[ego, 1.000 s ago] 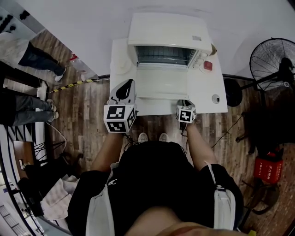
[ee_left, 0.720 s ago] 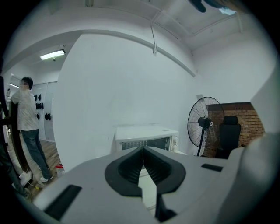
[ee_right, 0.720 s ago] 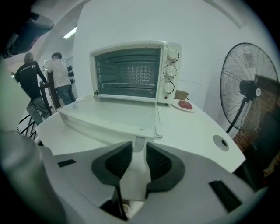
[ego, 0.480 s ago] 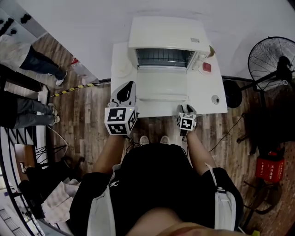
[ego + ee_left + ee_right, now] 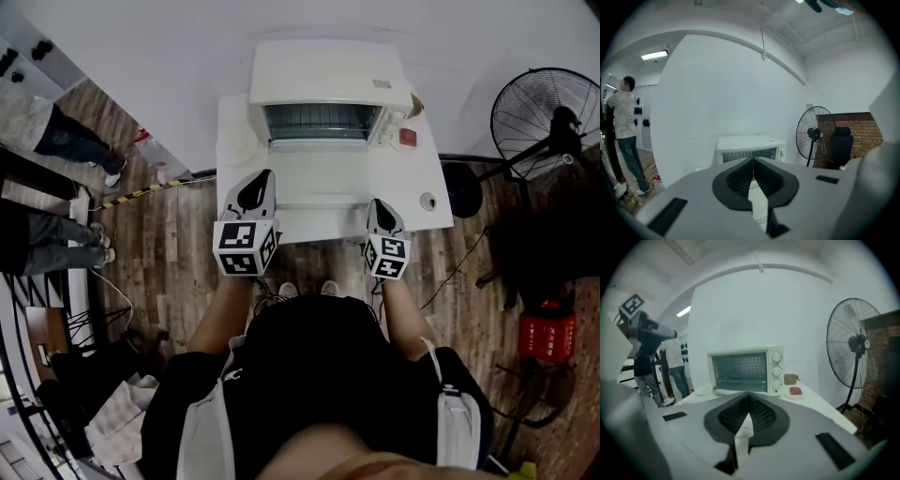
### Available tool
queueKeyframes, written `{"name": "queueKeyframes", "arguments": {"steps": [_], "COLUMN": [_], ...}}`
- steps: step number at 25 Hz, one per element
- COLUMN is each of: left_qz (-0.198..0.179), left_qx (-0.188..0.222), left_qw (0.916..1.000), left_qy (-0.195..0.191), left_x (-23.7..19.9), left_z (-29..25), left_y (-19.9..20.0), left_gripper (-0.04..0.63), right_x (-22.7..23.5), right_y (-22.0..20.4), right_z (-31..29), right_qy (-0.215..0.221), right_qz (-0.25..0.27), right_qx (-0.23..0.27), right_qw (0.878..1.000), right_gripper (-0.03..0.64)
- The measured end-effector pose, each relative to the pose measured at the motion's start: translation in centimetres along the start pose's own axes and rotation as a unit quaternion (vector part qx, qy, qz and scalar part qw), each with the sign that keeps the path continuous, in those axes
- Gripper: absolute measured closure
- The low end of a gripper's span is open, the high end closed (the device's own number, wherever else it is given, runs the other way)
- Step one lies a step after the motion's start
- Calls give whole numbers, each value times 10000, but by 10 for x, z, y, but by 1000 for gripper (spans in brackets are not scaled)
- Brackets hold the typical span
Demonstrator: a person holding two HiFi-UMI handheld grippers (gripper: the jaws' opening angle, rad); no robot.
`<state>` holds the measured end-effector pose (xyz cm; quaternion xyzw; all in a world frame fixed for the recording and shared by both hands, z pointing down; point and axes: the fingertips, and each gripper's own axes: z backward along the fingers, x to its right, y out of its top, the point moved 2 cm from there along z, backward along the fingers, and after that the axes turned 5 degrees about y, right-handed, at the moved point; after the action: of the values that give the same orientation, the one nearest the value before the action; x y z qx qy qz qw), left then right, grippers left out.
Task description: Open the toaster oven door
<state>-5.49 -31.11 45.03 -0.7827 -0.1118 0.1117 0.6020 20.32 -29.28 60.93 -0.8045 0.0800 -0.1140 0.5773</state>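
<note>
The white toaster oven (image 5: 328,75) stands at the back of a white table (image 5: 412,211). Its door (image 5: 319,178) hangs down flat toward me, and the rack inside shows. My left gripper (image 5: 255,190) hovers at the table's front left, shut and empty; the left gripper view shows the oven (image 5: 747,149) beyond its closed tips (image 5: 753,160). My right gripper (image 5: 379,212) is raised at the front right. Its jaws have just been closing with nothing between them, and they now meet (image 5: 749,394). The oven (image 5: 743,371) lies straight ahead of it.
A small plate with a red thing (image 5: 407,137) and a brown cup (image 5: 791,379) sit right of the oven. A standing fan (image 5: 544,117) is at the right, a red box (image 5: 546,337) on the floor. People stand at the far left (image 5: 66,141).
My right gripper has lifted away from the table's front edge and looks larger and closer. The left gripper has kept its place.
</note>
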Motion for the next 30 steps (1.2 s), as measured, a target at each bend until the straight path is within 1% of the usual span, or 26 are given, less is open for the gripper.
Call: {"name": "queueKeyframes", "arguments": {"steps": [3,7,9,11,15,30], "left_qz": [-9,-10,1,14,22,20], "left_qx": [40,133,174,211,261,296], "left_qw": [10000,9999,9998,9998,9997,9996], "left_qy": [-8,7,22,28,21,-8], "left_x": [0,-1,-2,-4,-5,-7], "left_z": [1,2,2,3,5,9], "left_y": [2,7,9,11,12,13], "left_gripper": [580,580,580,580,580,580], "right_x": [-3,-6,-8,-13,-21,-29], "right_y": [56,121,147,164,171,174], "right_z": [6,18,25,29,28,32], "right_qy": [40,30,42,67,101,88], "right_qz": [45,61,64,122,257,353], "right_qx": [586,1219,1490,1672,1707,1736], "right_qw": [9983,9925,9888,9858,9849,9841], "right_gripper": [617,617,617,617,617,616]}}
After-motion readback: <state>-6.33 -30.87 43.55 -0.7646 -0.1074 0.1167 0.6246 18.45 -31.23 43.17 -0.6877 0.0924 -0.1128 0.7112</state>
